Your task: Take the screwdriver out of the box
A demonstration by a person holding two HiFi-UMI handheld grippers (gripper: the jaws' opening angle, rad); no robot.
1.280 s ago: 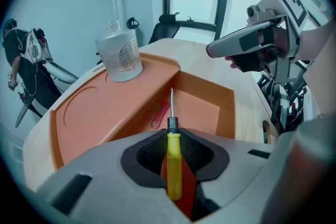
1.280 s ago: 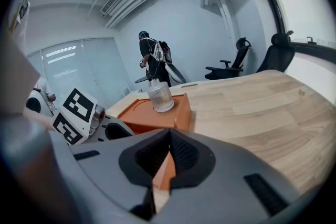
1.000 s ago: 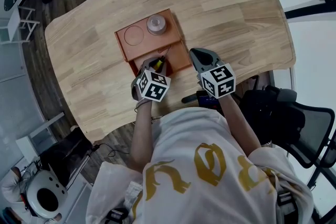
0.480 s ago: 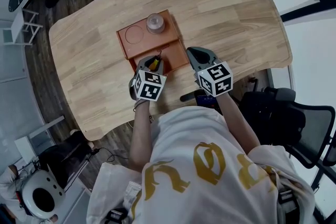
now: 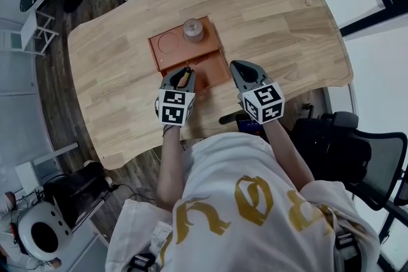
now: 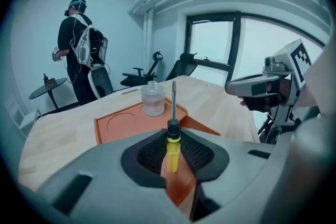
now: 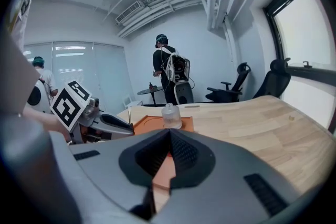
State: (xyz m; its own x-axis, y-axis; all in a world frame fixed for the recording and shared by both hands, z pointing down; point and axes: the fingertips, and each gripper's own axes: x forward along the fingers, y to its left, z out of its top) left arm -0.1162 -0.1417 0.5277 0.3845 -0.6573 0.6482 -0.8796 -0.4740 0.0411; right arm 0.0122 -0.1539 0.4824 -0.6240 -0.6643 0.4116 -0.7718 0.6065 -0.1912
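Left hand-held gripper [image 6: 172, 136] clamps the screwdriver [image 6: 172, 150] by its yellow handle, shaft sticking out over the box's [image 6: 126, 126] near edge. Right hand-held gripper [image 7: 169, 136] hovers beside it, jaws together, empty.

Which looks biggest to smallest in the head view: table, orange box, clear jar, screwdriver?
1. table
2. orange box
3. clear jar
4. screwdriver, which is partly hidden, so its rank against the jar is unsure.

The head view looks steeply down at the table [image 5: 274, 16]; both gripper views skim across it, sharing the box [image 5: 191, 57].
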